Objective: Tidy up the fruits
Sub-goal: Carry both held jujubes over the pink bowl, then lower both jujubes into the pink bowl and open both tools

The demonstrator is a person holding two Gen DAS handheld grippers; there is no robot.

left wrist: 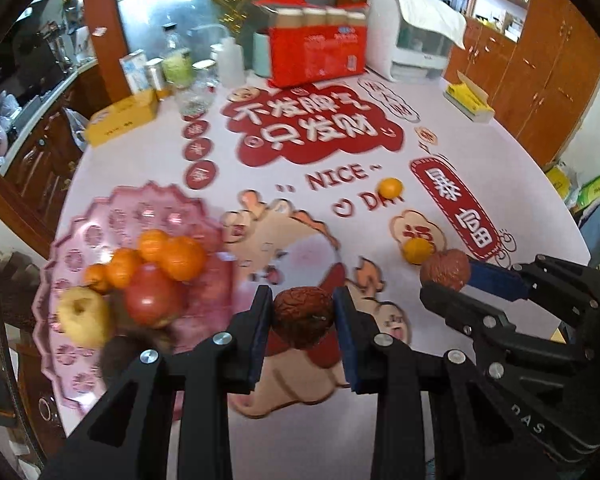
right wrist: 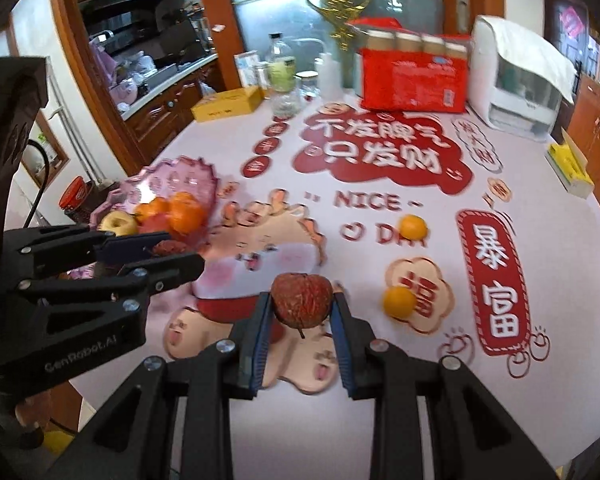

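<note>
My left gripper (left wrist: pixel 303 298) is shut on a wrinkled dark red date (left wrist: pixel 302 320), held above the printed tablecloth just right of the pink scalloped plate (left wrist: pixel 100 216). The plate holds several oranges (left wrist: pixel 180 258), a red apple (left wrist: pixel 154 296) and a yellow apple (left wrist: pixel 84 314). My right gripper (right wrist: pixel 302 298) is shut on a second red date (right wrist: pixel 302 300). Each gripper also shows in the other's view: the right gripper (left wrist: pixel 452 278) with its date (left wrist: pixel 446 270), the left gripper (right wrist: pixel 180 249) beside the plate (right wrist: pixel 180 172). Two small oranges (right wrist: pixel 412 227) (right wrist: pixel 398 301) lie loose on the cloth.
At the table's far end stand a red carton of bottles (left wrist: pixel 318 54), a white appliance (left wrist: pixel 414 36), jars and a bottle (left wrist: pixel 176 64), and a yellow box (left wrist: pixel 122 120). A yellow tissue box (left wrist: pixel 468 100) lies near the right edge. Wooden cabinets flank the table.
</note>
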